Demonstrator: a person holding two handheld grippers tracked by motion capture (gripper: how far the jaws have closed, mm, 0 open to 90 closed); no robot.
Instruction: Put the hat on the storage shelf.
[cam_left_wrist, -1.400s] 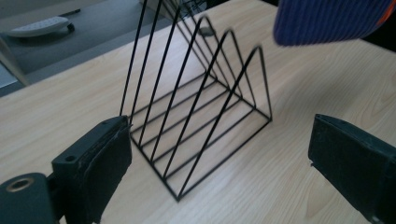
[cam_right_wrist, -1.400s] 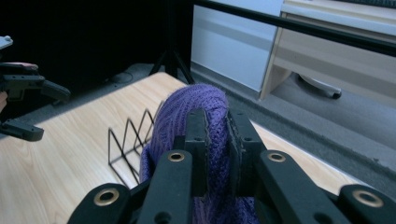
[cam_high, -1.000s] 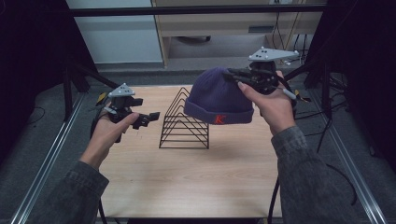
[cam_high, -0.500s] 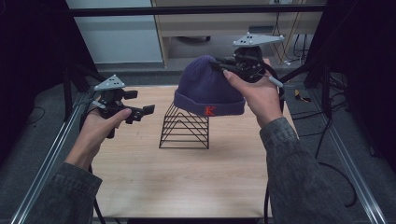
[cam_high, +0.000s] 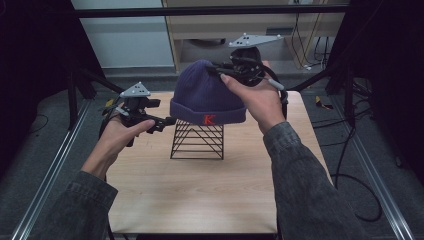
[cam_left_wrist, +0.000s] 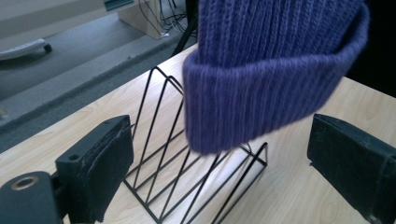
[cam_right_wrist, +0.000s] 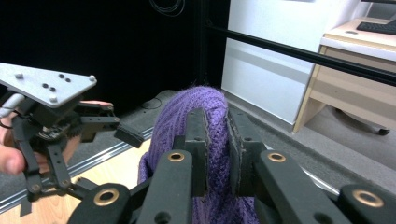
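Beanie (cam_high: 207, 97): purple knit, red letter on the folded cuff, held in the air above the black wire rack (cam_high: 197, 140), cuff hanging just over the rack's top ridges.
Rack: standing on the tabletop (cam_high: 200, 190), near its far middle, a row of wire triangles.
Right gripper (cam_high: 235, 70): jaws clamped on a fold of knit at the crown, seen in the right gripper view as both pads pressed on purple fabric (cam_right_wrist: 212, 121); carrying the whole weight of the hat.
Left gripper (cam_high: 167, 120): jaws wide, nothing between the pads, tips just beside the cuff's left edge.
Cuff against left jaws: in the left gripper view, cuff (cam_left_wrist: 261, 102) hanging between the two open pads but farther out than they reach, touching neither, as far as can be told.
Likely step: settling the hat over the rack, or taking a second hold on the cuff; cannot tell which.
Doing it well: keep the crown pinch firm and level, bring the left jaws onto the thick cuff rather than the thin body, close only once fabric sits fully between the pads.
Risk: knit snagging on a wire tip, or the light rack tipping if dragged sideways.
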